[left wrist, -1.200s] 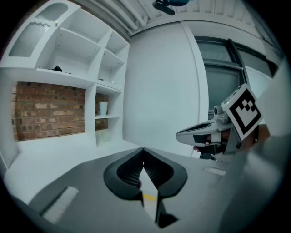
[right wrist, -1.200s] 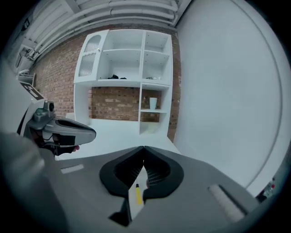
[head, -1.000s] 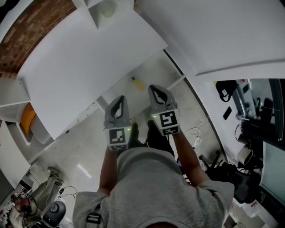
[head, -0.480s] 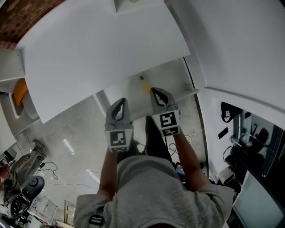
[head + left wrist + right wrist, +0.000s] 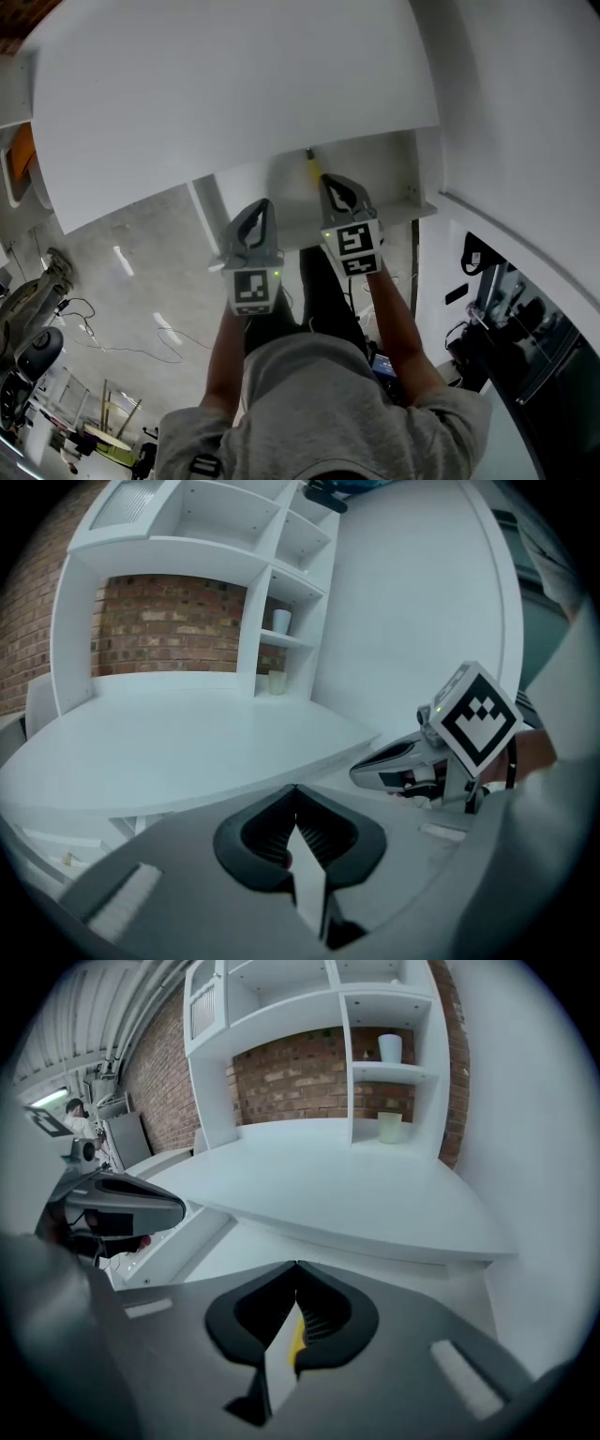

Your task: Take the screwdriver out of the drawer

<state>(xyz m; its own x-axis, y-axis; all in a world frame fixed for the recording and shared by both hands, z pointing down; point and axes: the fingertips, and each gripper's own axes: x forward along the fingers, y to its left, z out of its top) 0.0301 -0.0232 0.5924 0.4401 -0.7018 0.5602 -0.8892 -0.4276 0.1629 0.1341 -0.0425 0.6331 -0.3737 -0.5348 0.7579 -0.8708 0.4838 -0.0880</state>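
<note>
A yellow-handled screwdriver lies in the open white drawer under the desk top. In the head view my right gripper is shut and empty, its tips just short of the screwdriver. A sliver of the yellow screwdriver shows through the shut jaws in the right gripper view, where my right gripper points down at the drawer. My left gripper hangs beside it to the left, shut on nothing, in front of the drawer's left end. My left gripper has its tips together in its own view.
The broad white desk top overhangs the drawer. White shelves against a brick wall hold two cups at the desk's far end. An orange thing sits at the left; cables lie on the floor.
Both grippers have sunk toward the drawer, still shut. The desk top now fills more of the head view and the screwdriver lies right ahead of the right gripper's tips.
</note>
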